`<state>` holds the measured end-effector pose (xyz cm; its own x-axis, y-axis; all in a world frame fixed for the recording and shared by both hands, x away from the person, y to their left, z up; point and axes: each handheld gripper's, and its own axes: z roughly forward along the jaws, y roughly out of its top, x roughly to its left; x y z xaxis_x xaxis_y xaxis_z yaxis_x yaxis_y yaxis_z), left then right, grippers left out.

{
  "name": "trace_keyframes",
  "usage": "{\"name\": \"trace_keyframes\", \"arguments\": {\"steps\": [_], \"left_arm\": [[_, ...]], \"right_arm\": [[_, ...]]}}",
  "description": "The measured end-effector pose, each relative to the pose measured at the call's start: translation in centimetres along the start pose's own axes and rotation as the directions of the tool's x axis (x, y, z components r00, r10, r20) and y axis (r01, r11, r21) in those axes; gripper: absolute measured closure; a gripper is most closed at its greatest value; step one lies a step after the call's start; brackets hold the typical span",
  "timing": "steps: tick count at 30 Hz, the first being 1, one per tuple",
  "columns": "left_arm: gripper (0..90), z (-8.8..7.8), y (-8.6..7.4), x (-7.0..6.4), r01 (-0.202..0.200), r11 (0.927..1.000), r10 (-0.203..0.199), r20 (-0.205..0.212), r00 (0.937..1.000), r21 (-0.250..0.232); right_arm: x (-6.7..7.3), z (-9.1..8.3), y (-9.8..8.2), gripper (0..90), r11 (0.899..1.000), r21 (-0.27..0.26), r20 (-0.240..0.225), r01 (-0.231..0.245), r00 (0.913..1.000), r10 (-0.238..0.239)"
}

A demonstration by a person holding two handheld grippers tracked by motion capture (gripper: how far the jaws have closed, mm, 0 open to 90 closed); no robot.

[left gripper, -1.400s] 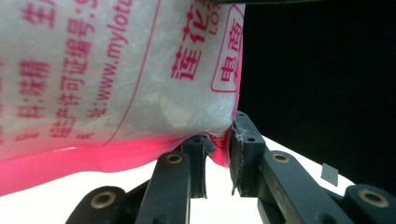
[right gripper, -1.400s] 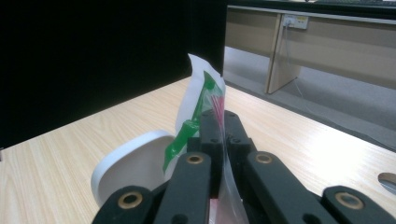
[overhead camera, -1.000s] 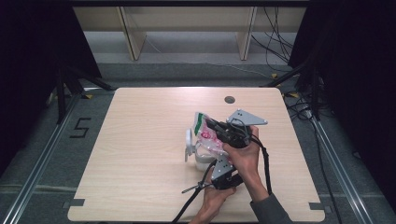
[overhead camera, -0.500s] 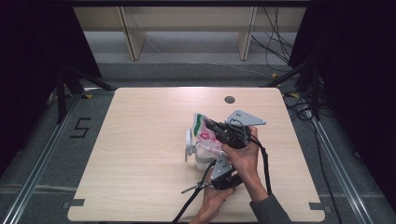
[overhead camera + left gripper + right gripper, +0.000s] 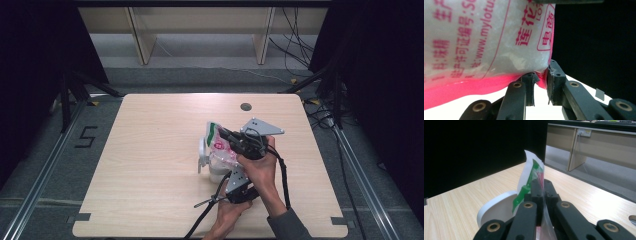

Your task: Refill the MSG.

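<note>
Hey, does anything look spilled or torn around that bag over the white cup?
Nothing spilled or torn that shows. The bag hangs tilted over the white cup, pinched at its top by the right claw and at its pink bottom corner by the left claw.

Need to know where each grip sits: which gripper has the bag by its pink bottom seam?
The left gripper: its jaws pinch the pink seam corner of the bag. The right gripper is clamped on the bag's clear top edge beside the green print, above the white cup.
</note>
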<state>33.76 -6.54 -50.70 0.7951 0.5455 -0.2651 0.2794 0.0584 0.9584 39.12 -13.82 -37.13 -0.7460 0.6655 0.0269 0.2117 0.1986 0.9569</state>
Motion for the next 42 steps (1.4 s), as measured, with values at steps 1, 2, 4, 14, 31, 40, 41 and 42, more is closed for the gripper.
{"name": "trace_keyframes", "arguments": {"steps": [1, 2, 4, 14, 31, 40, 41, 42], "left_arm": [[77.6, 0.01, 0.02, -0.03, 0.001, 1.0, -0.001, 0.002, 1.0, -0.003], [77.6, -0.01, 0.02, -0.02, -0.001, 1.0, 0.001, 0.002, 1.0, -0.003], [77.6, -0.06, 0.01, -0.01, -0.005, 1.0, 0.005, -0.002, 1.0, 0.003], [77.6, -0.03, -0.04, 0.0, -0.004, 1.0, 0.004, 0.001, 1.0, 0.0], [77.7, 0.18, -0.08, 0.1, 0.006, 0.9997, -0.006, 0.022, 0.9997, -0.025], [77.7, 0.22, -0.09, 0.12, 0.002, 0.9998, -0.001, 0.02, 0.9998, -0.019], [77.7, 0.23, -0.1, 0.08, 0.003, 0.9998, -0.003, 0.017, 0.9999, -0.018], [77.7, 0.21, -0.12, 0.08, 0.001, 0.9998, 0.0, 0.017, 0.9999, -0.021]], "right_arm": [[0.02, 0.0, 0.01, 89.9, 1.0, -0.001, -0.001, -0.001, 1.0, 0.001], [0.02, -0.02, 0.03, 89.9, 1.0, -0.002, -0.001, -0.002, 1.0, 0.002], [-0.02, -0.05, 0.05, 89.9, 1.0, -0.003, 0.003, 0.0, 1.0, 0.0], [0.0, -0.11, 0.08, 89.9, 1.0, -0.003, 0.007, 0.004, 1.0, -0.004], [-0.02, -0.07, 0.05, 89.9, 1.0, -0.005, 0.003, 0.003, 1.0, -0.003], [-0.05, -0.19, 0.09, 89.9, 1.0, 0.005, 0.005, -0.01, 0.9999, 0.01], [0.0, -0.16, 0.04, 89.9, 1.0, 0.005, 0.008, -0.016, 0.9998, 0.016], [-0.07, 0.0, -0.01, 89.9, 1.0, -0.001, 0.0, -0.003, 1.0, 0.003]]}}
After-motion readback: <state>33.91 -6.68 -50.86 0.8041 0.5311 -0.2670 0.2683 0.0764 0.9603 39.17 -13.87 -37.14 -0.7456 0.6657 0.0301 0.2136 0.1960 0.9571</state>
